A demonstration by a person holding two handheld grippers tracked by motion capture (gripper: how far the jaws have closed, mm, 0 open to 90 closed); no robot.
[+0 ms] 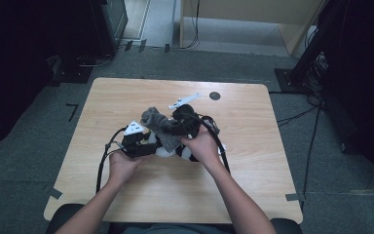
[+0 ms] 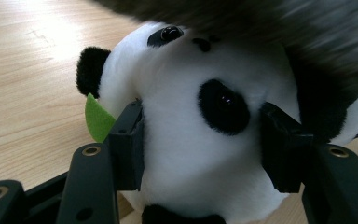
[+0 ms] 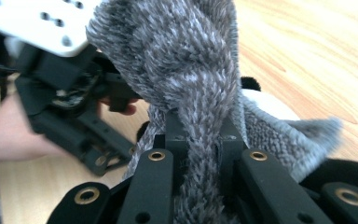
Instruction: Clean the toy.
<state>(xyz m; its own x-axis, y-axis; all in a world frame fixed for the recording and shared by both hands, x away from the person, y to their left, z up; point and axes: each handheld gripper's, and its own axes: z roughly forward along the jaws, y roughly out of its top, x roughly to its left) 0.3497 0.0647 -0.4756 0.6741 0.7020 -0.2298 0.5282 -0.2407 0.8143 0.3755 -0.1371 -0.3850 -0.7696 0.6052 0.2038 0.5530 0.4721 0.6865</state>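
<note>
The left gripper (image 2: 200, 154) clamps the panda (image 2: 200, 140) by its head, between both jaws. The right gripper (image 3: 200, 140) pinches grey cloth (image 3: 177, 70), which rises above its jaws. No writing is legible.

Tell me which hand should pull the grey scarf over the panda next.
Right, probably. The right tongs are already shut on the grey scarf, above the panda. The left tongs clamp the panda's head, best kept steadying it.
</note>
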